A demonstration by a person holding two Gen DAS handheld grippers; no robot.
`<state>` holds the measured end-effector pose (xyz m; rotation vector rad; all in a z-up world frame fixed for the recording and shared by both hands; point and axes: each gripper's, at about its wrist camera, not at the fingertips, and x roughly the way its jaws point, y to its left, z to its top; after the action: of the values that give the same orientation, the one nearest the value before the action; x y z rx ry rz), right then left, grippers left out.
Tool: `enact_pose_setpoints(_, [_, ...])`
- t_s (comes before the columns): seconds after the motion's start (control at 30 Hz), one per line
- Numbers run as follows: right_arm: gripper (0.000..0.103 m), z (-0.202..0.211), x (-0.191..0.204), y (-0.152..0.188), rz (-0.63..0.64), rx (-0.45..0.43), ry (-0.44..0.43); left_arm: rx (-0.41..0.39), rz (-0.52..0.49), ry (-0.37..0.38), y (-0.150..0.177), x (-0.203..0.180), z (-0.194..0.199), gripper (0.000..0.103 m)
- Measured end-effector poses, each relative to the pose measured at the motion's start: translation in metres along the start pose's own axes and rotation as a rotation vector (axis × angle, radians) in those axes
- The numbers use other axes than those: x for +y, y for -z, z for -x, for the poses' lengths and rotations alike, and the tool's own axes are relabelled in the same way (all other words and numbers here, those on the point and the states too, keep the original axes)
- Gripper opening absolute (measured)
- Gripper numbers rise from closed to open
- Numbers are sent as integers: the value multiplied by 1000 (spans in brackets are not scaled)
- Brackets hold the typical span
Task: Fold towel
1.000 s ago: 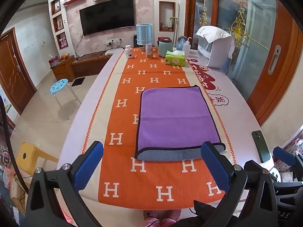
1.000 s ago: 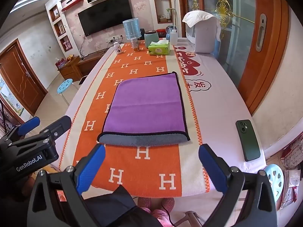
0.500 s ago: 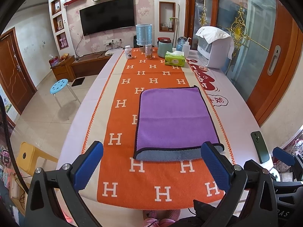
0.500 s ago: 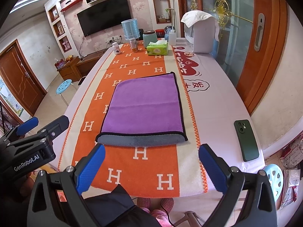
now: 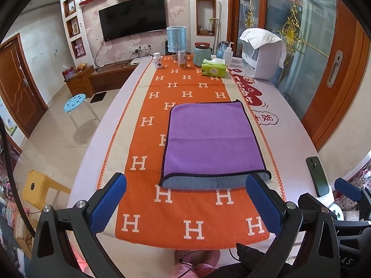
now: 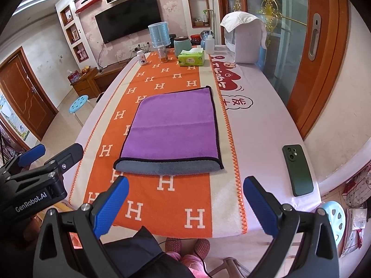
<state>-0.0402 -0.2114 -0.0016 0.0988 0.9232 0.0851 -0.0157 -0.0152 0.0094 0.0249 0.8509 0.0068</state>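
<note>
Nearest: left hand-held gripper (image 5: 185, 199) and right hand-held gripper (image 6: 185, 202), both held above the near edge of the bench (image 6: 266, 125), jaws spread wide, nothing gripped. Beyond: orange runner (image 5: 185, 220). On it, ahead of both grippers: purple towel (image 5: 211, 139), already doubled, grey underside shown along its near edge, long axis running away from the holder. The right near corner is judged closer to the right gripper, the left to the left. Farther: green phone (image 6: 298, 170), tissue box (image 5: 213, 69).

Bare runner (image 5: 185, 222) lies between both claws and the towel (image 5: 208, 139). A phone (image 6: 298, 170) lies to the right; bottles and tissue box (image 5: 213, 68) crowd the counter's far end.
</note>
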Motion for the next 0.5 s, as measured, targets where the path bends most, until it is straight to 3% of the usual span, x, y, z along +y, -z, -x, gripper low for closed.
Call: enact_pose_setpoints(0.5, [99,-10,-13,20,39,13,8,65,39,-34,31,-13,-3,102])
